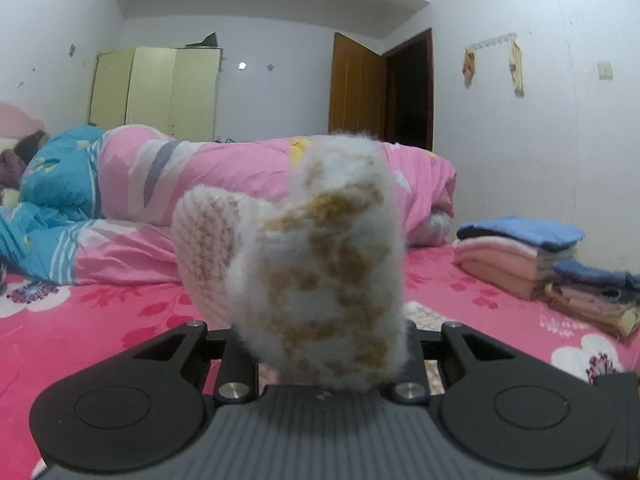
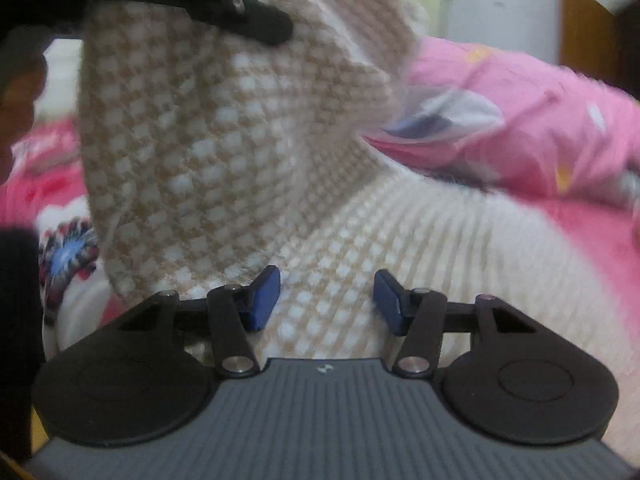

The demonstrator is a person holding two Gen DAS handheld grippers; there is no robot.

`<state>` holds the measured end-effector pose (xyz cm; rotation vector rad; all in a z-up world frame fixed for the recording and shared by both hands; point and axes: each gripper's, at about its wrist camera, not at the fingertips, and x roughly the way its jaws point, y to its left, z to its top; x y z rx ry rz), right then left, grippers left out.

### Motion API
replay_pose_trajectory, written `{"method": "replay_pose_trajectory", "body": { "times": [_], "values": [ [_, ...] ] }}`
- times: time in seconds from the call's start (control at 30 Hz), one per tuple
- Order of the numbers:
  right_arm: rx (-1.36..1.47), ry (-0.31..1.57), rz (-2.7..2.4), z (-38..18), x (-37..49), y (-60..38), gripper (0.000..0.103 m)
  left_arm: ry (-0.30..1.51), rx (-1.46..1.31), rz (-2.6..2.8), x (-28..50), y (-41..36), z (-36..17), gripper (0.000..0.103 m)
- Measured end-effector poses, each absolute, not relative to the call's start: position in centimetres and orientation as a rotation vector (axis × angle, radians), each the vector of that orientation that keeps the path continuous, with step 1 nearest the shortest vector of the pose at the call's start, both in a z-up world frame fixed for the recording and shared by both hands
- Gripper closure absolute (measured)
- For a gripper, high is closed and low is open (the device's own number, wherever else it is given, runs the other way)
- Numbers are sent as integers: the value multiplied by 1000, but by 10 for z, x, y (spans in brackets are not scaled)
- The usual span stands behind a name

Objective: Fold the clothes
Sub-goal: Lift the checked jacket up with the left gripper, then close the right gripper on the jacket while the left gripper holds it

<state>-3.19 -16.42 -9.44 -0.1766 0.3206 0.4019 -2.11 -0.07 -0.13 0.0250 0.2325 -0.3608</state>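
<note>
We are holding a bunched end of the knitted sweater [image 1: 320,256] in the left gripper [image 1: 320,364], its jaws clenched on the cream and mustard wool and lifting it off the pink bedsheet [image 1: 100,320]. The right gripper [image 2: 326,300] is standing released, its 2 blue pads [image 2: 264,300] spread apart with nothing between them, hovering just over the sweater's ribbed part [image 2: 440,240] lying on the bed. The raised fabric is draping down from the left gripper [image 2: 248,12] at the top of the right view; which part of the garment it is we cannot quite tell, since the picture is blurred. A stack of folded clothes [image 1: 532,256] is sitting off to the right. To fold well, we are wanting the right pads closing on a matching edge, keeping both corners level and the wool taut so the crease falls straight.
</note>
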Motion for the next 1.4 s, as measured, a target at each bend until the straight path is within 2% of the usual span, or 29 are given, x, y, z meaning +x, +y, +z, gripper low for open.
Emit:
{"method": "replay_pose_trajectory", "body": {
  "times": [0.27, 0.6, 0.7, 0.77, 0.87, 0.97, 1.07, 1.23, 1.27, 1.4],
  "values": [
    [59, 335, 391, -105, -48, -211, 50, 202, 98, -438, -21, -51, 7, 74],
    [411, 314, 192, -113, -94, -327, 52, 306, 372, -614, -3, -150, -49, 72],
    [496, 308, 166, -119, -103, -346, 49, 305, 492, -613, -5, -171, -71, 66],
    [563, 301, 174, -122, -112, -357, 49, 281, 545, -625, -11, -177, -76, 42],
    [747, 272, 265, -129, -118, -375, 49, 271, 579, -646, -14, -177, -78, 39],
    [959, 241, 402, -139, -116, -391, 43, 262, 605, -657, -18, -174, -81, 37],
    [1015, 287, 429, -137, -104, -387, 37, 249, 616, -685, -21, -175, -81, 33],
    [1096, 370, 465, -135, -83, -378, 37, 219, 622, -700, -27, -172, -85, 27],
    [1112, 386, 472, -134, -79, -376, 39, 217, 619, -701, -29, -171, -84, 26],
    [1137, 443, 476, -132, -68, -369, 66, 203, 606, -688, -49, -158, -78, 25]
  ]
}}
